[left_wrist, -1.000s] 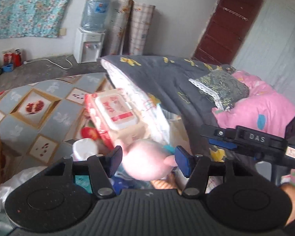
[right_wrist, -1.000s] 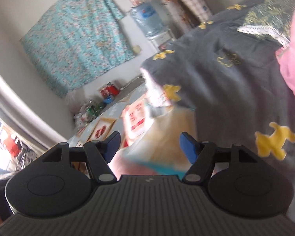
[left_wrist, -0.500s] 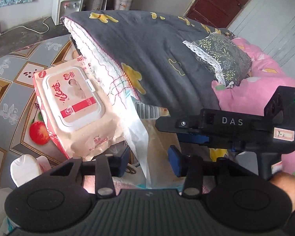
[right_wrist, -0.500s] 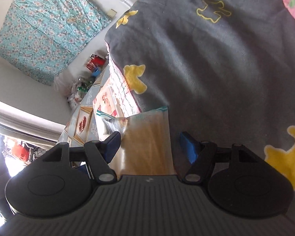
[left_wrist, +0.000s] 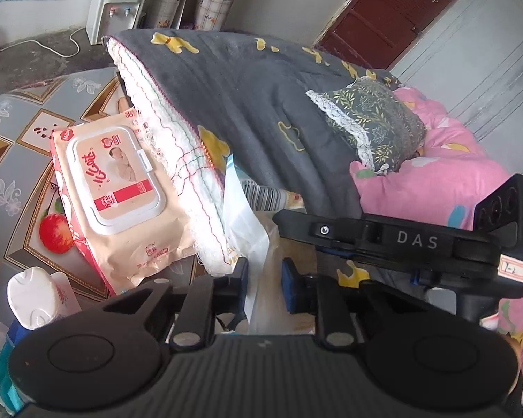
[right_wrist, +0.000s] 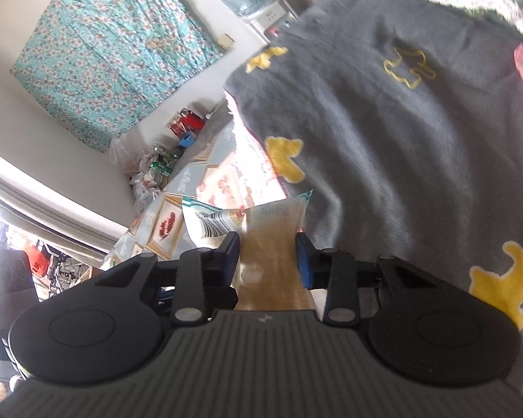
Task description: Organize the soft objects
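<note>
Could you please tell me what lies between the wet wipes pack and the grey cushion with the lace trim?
In the left wrist view, the folded dark grey blanket with yellow shapes lies between the peach wet wipes pack and the lace-trimmed cushion.

Soft daylight, blown-out glare lower left, fisheye-bent edges, slight blur.

A white water dispenser [left_wrist: 116,7] by the wall — dark red door [left_wrist: 376,17] beyond.

Black ribbed left gripper [left_wrist: 264,280], blue pads, silver screws (right gripper [right_wrist: 267,256] alike)
</note>
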